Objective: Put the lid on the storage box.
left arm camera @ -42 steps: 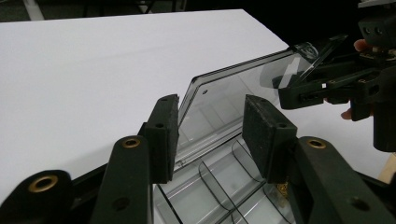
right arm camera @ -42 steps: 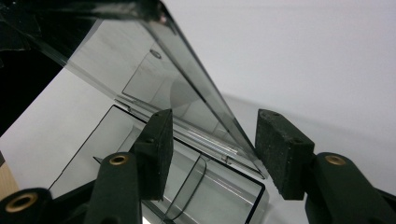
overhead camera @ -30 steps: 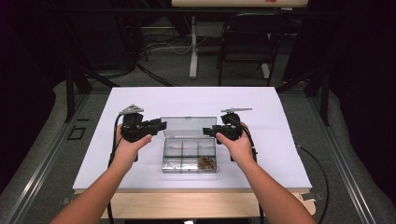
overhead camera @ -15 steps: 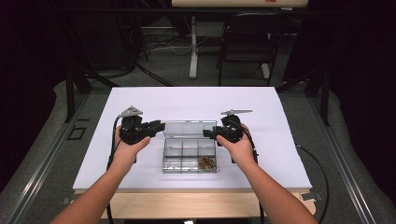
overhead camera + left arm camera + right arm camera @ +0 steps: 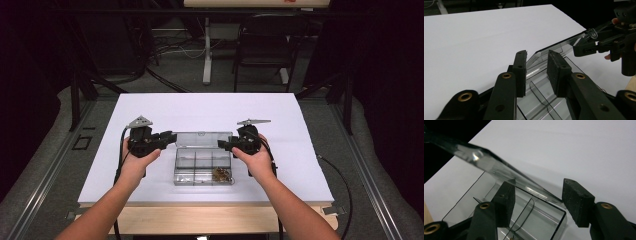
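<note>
A clear plastic compartment box (image 5: 202, 167) sits near the front of the white table (image 5: 210, 107), its hinged lid (image 5: 202, 139) raised at the back. Small brass parts (image 5: 221, 173) fill the front right compartment. My left gripper (image 5: 172, 136) is at the lid's left end. In the left gripper view its pads (image 5: 557, 72) hold that end of the lid (image 5: 564, 43); the jaws have just eased open a little with the lid still between them. My right gripper (image 5: 222, 146) stands wide open. One pad (image 5: 505, 202) hangs inside the box (image 5: 541, 220), and the lid's edge (image 5: 486, 160) runs between the jaws.
Behind the table stand a dark chair (image 5: 265, 45) and a white stand post (image 5: 206, 50) on a floor with cables. The table's wooden front edge (image 5: 200, 217) lies just below the person's forearms. White tabletop spreads to both sides of the box and behind it.
The left jaws have narrowed around the lid's left end. Both hands have stayed where they were, and the right jaws are as wide as before.
</note>
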The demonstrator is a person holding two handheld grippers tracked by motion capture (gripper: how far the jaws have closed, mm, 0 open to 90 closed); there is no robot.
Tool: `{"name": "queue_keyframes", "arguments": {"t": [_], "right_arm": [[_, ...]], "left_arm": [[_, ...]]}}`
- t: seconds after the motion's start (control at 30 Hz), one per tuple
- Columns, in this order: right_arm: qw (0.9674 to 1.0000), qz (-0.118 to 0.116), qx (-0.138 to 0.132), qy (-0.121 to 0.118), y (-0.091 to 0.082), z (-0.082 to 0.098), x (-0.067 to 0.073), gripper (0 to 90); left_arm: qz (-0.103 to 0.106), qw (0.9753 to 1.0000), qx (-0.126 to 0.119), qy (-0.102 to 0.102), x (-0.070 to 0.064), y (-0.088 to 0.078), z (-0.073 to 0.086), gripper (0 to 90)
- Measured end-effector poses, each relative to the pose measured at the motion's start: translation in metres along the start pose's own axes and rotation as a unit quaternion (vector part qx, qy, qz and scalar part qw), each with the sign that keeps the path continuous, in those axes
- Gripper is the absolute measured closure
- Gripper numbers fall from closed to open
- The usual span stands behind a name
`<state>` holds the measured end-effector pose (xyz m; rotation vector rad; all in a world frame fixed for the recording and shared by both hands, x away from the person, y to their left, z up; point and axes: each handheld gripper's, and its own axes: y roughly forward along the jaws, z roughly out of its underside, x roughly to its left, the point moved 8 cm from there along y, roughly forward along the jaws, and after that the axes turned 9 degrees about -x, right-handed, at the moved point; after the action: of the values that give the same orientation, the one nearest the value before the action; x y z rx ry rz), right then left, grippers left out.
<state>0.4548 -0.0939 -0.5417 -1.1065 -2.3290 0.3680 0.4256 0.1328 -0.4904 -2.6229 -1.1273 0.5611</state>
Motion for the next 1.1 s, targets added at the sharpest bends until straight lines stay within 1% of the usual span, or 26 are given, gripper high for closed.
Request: {"name": "queue_keyframes", "arguments": {"t": [0.17, 0.23, 0.3, 0.43, 0.5, 0.6, 0.63, 0.7, 0.87, 0.93, 0.97, 1.07, 1.1], "right_arm": [[1.0, 0.002, 0.0, -0.005, -0.004, 0.002, -0.002, 44.3], [1.0, 0.001, -0.004, -0.003, -0.006, 0.002, -0.002, 44.3], [1.0, -0.002, -0.004, -0.004, -0.009, 0.003, -0.002, 44.3], [1.0, 0.0, -0.008, -0.005, -0.016, 0.003, -0.005, 44.4], [0.9999, 0.004, -0.015, -0.006, -0.02, 0.001, -0.006, 44.4], [0.9998, 0.002, -0.021, -0.004, -0.027, -0.001, -0.006, 45.4], [0.9998, 0.001, -0.021, -0.006, -0.029, -0.002, -0.006, 45.8], [0.9997, -0.001, -0.019, -0.011, -0.032, -0.001, -0.005, 46.5], [0.9989, 0.009, -0.016, -0.042, -0.039, 0.002, -0.005, 43.1], [0.9989, 0.009, -0.021, -0.04, -0.039, 0.002, -0.005, 43.2], [0.9993, -0.002, -0.02, -0.032, -0.04, 0.004, -0.002, 43.0], [0.9989, 0.001, -0.025, -0.04, -0.043, 0.004, -0.002, 42.5], [0.9989, -0.003, -0.029, -0.037, -0.043, 0.004, 0.0, 42.5]], "left_arm": [[0.0, 1.0, 0.0, 0.0, -0.001, 0.0, 0.001, 68.4], [-0.001, 1.0, 0.0, 0.0, -0.002, 0.0, 0.001, 68.4], [-0.001, 1.0, 0.0, 0.0, -0.002, -0.001, 0.001, 68.4], [0.0, 1.0, 0.003, 0.0, -0.002, -0.001, 0.002, 68.4], [-0.001, 1.0, 0.002, 0.001, -0.003, -0.001, 0.003, 68.4], [-0.002, 1.0, 0.001, 0.002, -0.002, -0.001, 0.003, 68.3], [-0.002, 1.0, 0.002, -0.002, -0.003, -0.002, 0.004, 68.3], [-0.003, 1.0, 0.001, -0.001, -0.003, -0.002, 0.004, 68.1], [-0.001, 1.0, 0.0, -0.001, -0.004, -0.003, 0.005, 67.9], [-0.001, 1.0, 0.0, -0.001, -0.005, -0.003, 0.005, 67.7], [-0.002, 1.0, -0.001, -0.001, -0.005, -0.003, 0.005, 67.7], [-0.002, 1.0, 0.0, 0.0, -0.005, -0.004, 0.006, 67.5], [0.0, 1.0, 0.002, 0.001, -0.005, -0.004, 0.006, 67.5]]}}
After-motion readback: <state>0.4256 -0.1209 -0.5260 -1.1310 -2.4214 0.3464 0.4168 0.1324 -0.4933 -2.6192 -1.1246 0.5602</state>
